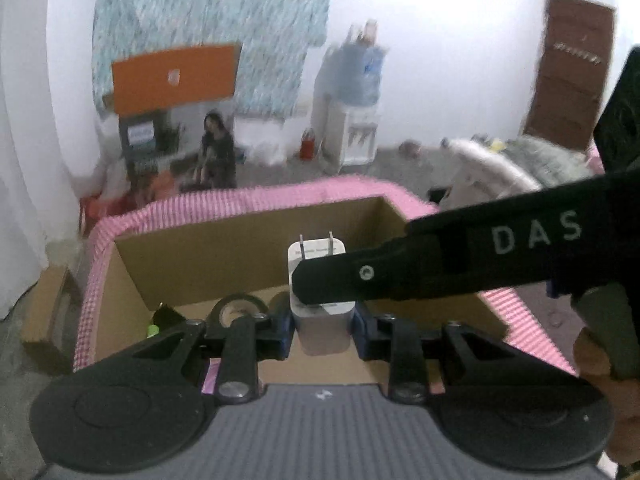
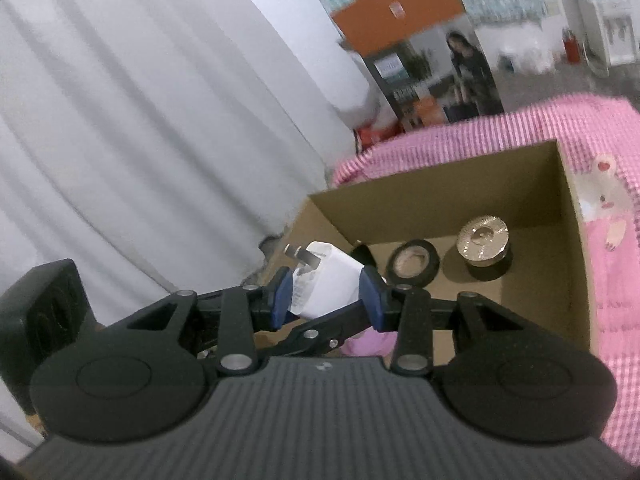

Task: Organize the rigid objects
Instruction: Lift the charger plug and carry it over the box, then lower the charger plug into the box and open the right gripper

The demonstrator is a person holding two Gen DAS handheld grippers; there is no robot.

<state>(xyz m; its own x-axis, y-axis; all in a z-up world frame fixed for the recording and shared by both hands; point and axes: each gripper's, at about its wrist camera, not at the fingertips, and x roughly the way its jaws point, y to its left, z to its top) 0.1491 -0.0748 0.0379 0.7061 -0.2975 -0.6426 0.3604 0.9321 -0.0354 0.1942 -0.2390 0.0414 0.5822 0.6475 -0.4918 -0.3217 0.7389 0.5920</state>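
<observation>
A white charger plug [image 1: 322, 330] with two metal prongs on top is held above an open cardboard box [image 1: 208, 256]. My left gripper [image 1: 322, 330] is shut on its lower body with the blue pads. My right gripper [image 1: 320, 280] reaches in from the right, and one black finger lies across the plug's upper half. In the right wrist view the right gripper [image 2: 326, 292] is shut on the same plug [image 2: 332, 276], prongs pointing left. A black finger [image 2: 320, 332] of the left gripper shows just beneath it.
The box [image 2: 440, 184] stands on a pink checked cloth [image 2: 608, 280] and holds a black tape roll [image 2: 414, 266], a gold-lidded jar [image 2: 484, 242] and a small green item [image 1: 153, 330]. White curtains [image 2: 140, 120] hang at the left. A hand [image 1: 600, 356] holds the right gripper.
</observation>
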